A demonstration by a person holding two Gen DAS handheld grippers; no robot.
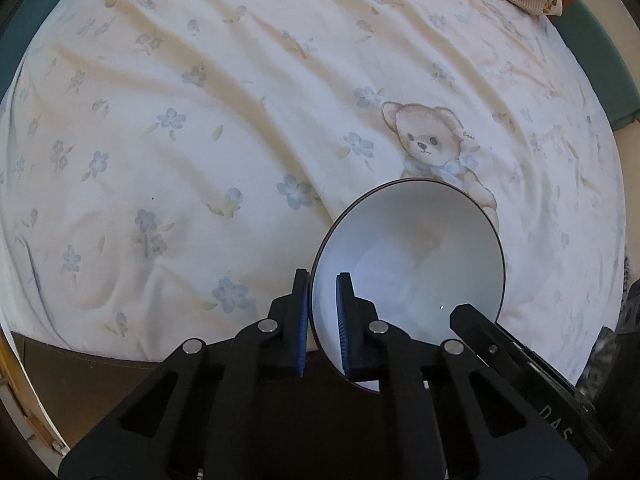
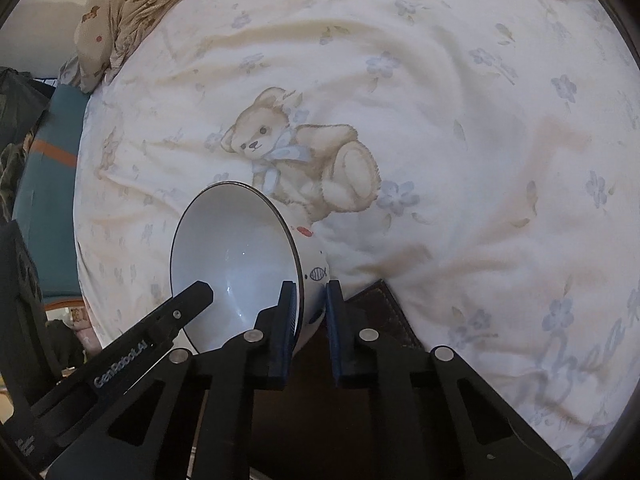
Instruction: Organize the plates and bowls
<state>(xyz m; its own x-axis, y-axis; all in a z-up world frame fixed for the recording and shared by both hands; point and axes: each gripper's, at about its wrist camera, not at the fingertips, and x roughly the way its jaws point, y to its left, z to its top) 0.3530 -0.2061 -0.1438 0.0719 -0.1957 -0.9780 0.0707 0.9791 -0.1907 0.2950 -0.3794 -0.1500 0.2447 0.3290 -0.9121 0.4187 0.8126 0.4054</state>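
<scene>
Left hand-held gripper point(image 1: 323, 320): clamped on bowl point(image 1: 408, 256) rim.
Right hand-held gripper point(image 2: 312, 320): pinching opposite rim, seemingly.
You: lift level over bed point(image 1: 200, 120); keep both grips.

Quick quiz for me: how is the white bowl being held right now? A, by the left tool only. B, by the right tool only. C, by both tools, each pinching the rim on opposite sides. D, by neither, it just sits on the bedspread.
C: the left tool straddles one side of the bowl rim, and the right tool clamps the opposite side, one finger inside and one outside.
</scene>
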